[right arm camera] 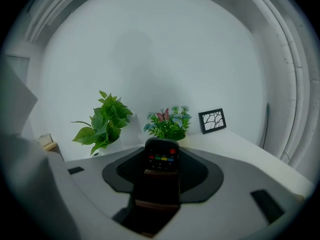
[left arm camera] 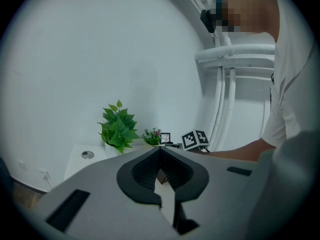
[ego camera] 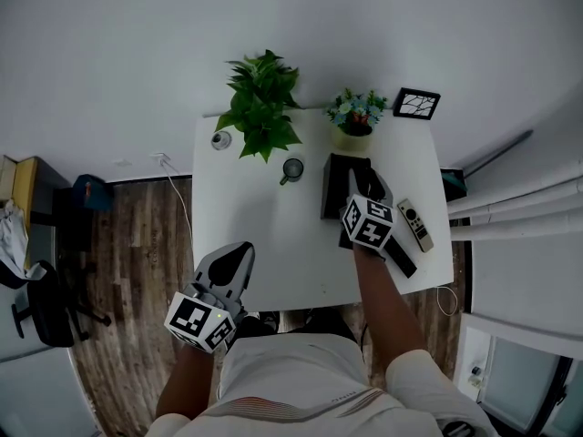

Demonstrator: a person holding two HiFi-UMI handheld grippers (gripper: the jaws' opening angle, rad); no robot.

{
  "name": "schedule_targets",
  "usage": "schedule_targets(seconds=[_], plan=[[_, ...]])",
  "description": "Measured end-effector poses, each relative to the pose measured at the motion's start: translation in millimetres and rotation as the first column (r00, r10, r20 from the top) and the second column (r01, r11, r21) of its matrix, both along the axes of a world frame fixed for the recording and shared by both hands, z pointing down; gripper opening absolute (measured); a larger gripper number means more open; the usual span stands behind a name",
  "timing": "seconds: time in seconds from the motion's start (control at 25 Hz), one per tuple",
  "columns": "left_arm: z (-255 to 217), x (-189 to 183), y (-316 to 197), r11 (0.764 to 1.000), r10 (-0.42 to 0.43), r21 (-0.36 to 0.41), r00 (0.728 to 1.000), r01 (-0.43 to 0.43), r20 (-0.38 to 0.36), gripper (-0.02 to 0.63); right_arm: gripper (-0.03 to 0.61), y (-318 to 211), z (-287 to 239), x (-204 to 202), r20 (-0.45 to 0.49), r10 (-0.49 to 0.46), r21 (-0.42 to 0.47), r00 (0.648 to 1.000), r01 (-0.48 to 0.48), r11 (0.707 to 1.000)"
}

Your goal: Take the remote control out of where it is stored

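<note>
On the white table [ego camera: 260, 230] stand a leafy green plant [ego camera: 261, 103], a small pot of flowers [ego camera: 355, 116], a black picture frame [ego camera: 416, 104], a mug [ego camera: 292, 169] and what may be a round lid [ego camera: 221, 139].

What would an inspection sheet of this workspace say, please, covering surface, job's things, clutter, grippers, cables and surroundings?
Surface: white table, front half bare.
Job's things: black remote standing upright in a dark holder.
Clutter: leafy plant, flower pot, picture frame, mug, grey remote lying flat.
Grippers: right gripper open, black remote between its jaws, pads not pressing; left gripper tips together, empty, near the table's front-left corner.
Cables: white cable on the floor left of the table.
Surroundings: wooden floor, office chair.
</note>
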State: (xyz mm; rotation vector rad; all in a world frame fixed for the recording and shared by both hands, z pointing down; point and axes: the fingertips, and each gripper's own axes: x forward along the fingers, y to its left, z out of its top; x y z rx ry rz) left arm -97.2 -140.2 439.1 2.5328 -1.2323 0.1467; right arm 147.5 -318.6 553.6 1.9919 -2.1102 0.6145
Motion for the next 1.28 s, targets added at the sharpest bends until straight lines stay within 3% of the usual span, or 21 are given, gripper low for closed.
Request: schedule_targets(seconds=[0.44, 0.76, 1.04, 1.28], plan=[[-2.6, 2.4, 5.8, 1.0, 0.022, 0.009, 1.0, -0.022, -0.009, 0.008, 0.208, 13.8, -58.6, -7.0, -0.078, -0.088, 0.14, 0.993, 0.098, 0.985], [-5.5, 10.7, 12.4, 0.998, 0.058, 0.022, 0.998, -0.057, -0.022, 0.008, 0.207, 50.4, -122.5, 10.8, 0.052, -0.121, 0.207, 0.991, 0.108, 0.972], [-9.6, 17.3, 22.2, 0.995, 0.091, 0.036, 0.995, -0.09, -0.029, 0.008, 0.207, 106.2, -142.0, 23.9, -0.044, -0.23, 0.163, 0.972, 0.234, 0.959], [-13.4, 28.6, 27.9, 0.991, 0.126, 0.042, 0.991, -0.125, -0.033, 0.008, 0.206, 154.9, -108.3, 30.0, -0.089, -0.301, 0.027, 0.949, 0.304, 0.952]])
